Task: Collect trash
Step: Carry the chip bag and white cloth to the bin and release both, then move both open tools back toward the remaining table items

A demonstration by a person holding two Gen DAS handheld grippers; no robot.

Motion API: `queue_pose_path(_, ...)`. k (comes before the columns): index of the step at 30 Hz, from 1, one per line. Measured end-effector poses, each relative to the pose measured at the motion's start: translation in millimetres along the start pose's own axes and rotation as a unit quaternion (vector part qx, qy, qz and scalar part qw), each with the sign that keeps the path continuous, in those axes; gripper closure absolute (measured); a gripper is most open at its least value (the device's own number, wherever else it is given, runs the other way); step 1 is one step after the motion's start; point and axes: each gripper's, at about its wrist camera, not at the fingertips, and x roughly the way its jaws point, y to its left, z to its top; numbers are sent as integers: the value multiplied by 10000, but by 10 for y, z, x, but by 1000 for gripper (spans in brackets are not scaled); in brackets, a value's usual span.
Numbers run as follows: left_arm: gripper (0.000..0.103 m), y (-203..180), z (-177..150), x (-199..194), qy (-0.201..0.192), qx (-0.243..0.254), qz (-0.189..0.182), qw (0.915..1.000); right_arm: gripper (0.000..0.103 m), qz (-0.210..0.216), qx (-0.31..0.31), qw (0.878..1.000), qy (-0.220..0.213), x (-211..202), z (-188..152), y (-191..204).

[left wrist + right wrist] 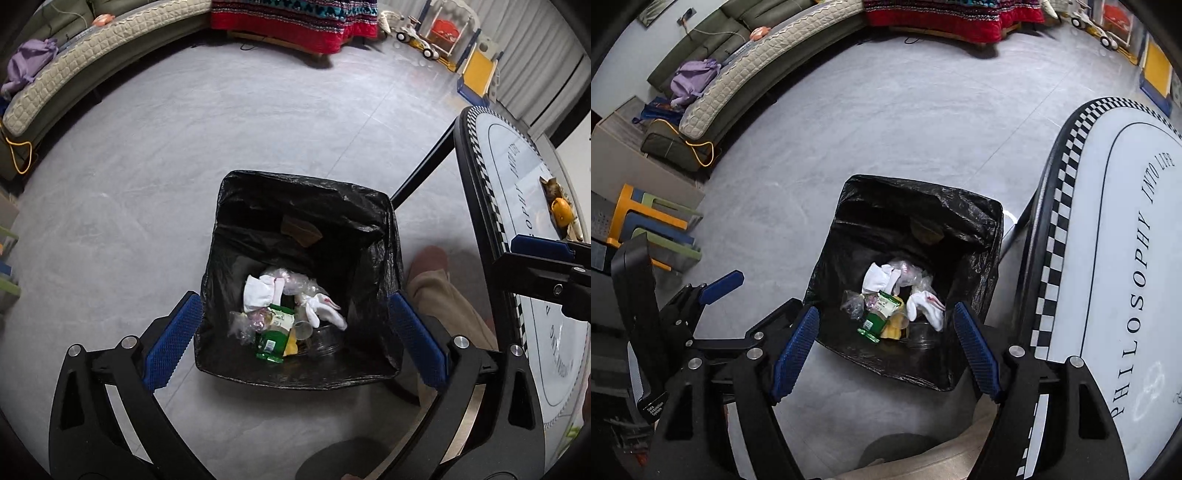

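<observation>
left wrist view: above, looking steeply down past its blue-padded tongs [295, 332] into the black-lined square trash bin [236, 258], near.
right wrist view: likewise; bin [975, 221] at 12 o'clock, round white checker-edged counter [1108, 258] at 3 o'clock.
shared: bin, grey floor [184, 129], counter.

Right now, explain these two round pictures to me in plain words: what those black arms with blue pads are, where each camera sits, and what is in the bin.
Each picture comes from a wide-angle camera on a hand-held two-finger tool; a person carries one in each hand.

The left gripper, in its own view, stands open with nothing between its blue ribbed pads. The right gripper is likewise open and empty in its own view.

Both look down into a bin lined with a black plastic bag, standing on the grey floor. Inside lie crumpled white tissues, a green food wrapper and clear plastic pieces.

Beside it stands a white oval table with a checkered edge, holding an orange object and some scraps.
</observation>
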Motion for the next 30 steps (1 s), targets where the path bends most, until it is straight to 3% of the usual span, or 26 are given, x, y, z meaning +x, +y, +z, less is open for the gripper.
queue_pose_path(11, 6, -486, 131, -62, -60, 434, -136, 9989, 27, 21, 242, 9993, -277, -275, -152, -330)
queue_pose_path(21, 6, -1411, 295, -80, -80, 1224, -391, 9917, 27, -214, 744, 9946, -687, -784, -332, -1030)
queue_pose_path(30, 6, -2363, 401, -38, 13, 1913, -713, 9789, 27, -641, 1336, 9844, -945, -1217, -537, -1878)
